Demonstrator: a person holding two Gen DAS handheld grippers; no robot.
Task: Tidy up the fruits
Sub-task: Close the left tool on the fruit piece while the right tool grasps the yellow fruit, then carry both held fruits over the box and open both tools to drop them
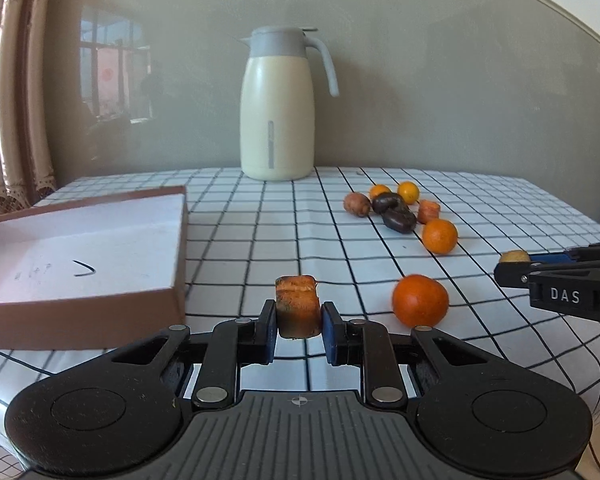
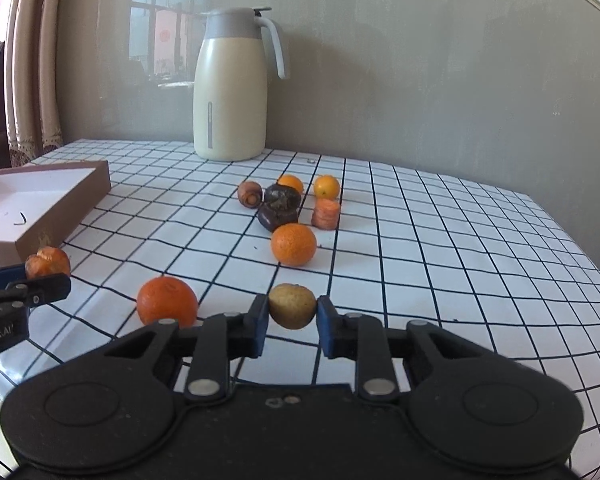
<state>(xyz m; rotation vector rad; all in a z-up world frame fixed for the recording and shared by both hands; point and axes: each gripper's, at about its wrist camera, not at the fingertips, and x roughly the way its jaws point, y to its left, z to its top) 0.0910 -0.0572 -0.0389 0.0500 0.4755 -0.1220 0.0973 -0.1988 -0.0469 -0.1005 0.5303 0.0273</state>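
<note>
L tool (image 1: pixel 299 314) clamped on carrot chunk (image 1: pixel 297 306)

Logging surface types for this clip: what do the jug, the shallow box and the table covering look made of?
Jug: probably painted metal, cream satin body with soft sheen; grey lid and handle look like matte plastic.
Shallow box: cardboard, by its brown matte walls and the white paper-like inside with pen marks.
Table covering: thin white cloth or vinyl with a black grid; it ripples, so it is flexible.

A grey-green wall (image 1: pixel 440 80) stood behind the table's white, black-gridded cloth (image 1: pixel 260 216), its sheen reflecting a bright window (image 2: pixel 160 36), while beige lace-edged curtains (image 1: pixel 8 92) hung at the left in daylight.
</note>
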